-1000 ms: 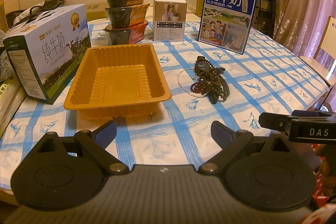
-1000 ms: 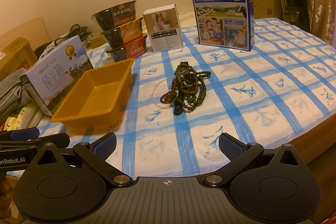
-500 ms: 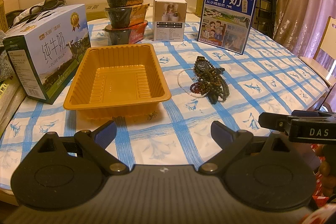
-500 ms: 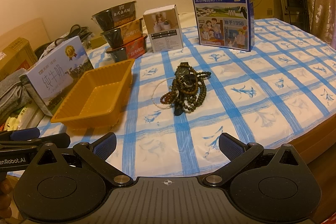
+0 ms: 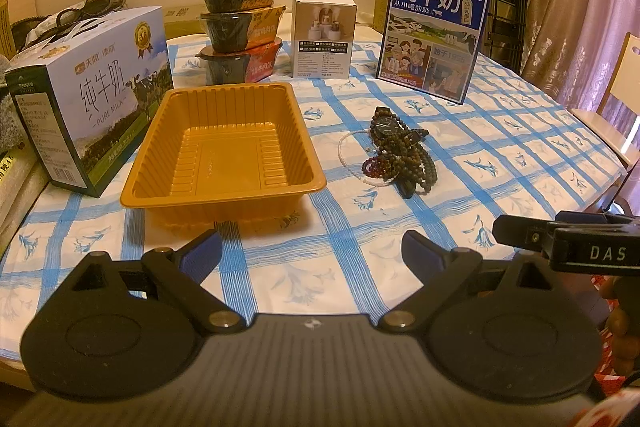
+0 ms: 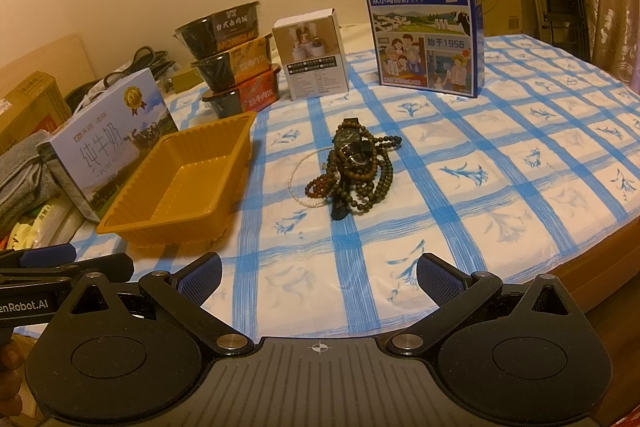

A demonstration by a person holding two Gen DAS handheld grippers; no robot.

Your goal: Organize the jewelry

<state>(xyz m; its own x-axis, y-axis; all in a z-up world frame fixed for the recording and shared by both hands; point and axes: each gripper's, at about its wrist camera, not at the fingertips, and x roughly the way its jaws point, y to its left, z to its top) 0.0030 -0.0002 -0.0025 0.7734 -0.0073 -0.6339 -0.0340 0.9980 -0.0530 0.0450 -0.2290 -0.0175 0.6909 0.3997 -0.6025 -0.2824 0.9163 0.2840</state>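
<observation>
A bench (image 5: 520, 131) under a blue-checked cloth carries an empty orange tray (image 5: 224, 151) toward its left edge and, just beside the tray on its right, a tangled jewelry pile (image 6: 352, 167) near the middle: a dark watch (image 6: 349, 138), brown bead strands (image 6: 380, 179), a red bead bracelet (image 6: 320, 185) and a thin white bead loop (image 6: 298, 183). Both tongs hover at the near edge, well short of everything; the left tongs (image 5: 310, 251) and right tongs (image 6: 318, 277) each stand wide apart and hold nothing. The first pick looks likely to fall to the right tongs, which face the pile. Because the strands overlap, a good grasp would take one outlying piece, such as the white loop at the pile's left fringe, closing low against the cloth and lifting slowly so neighbours fall free before the carry to the tray.
</observation>
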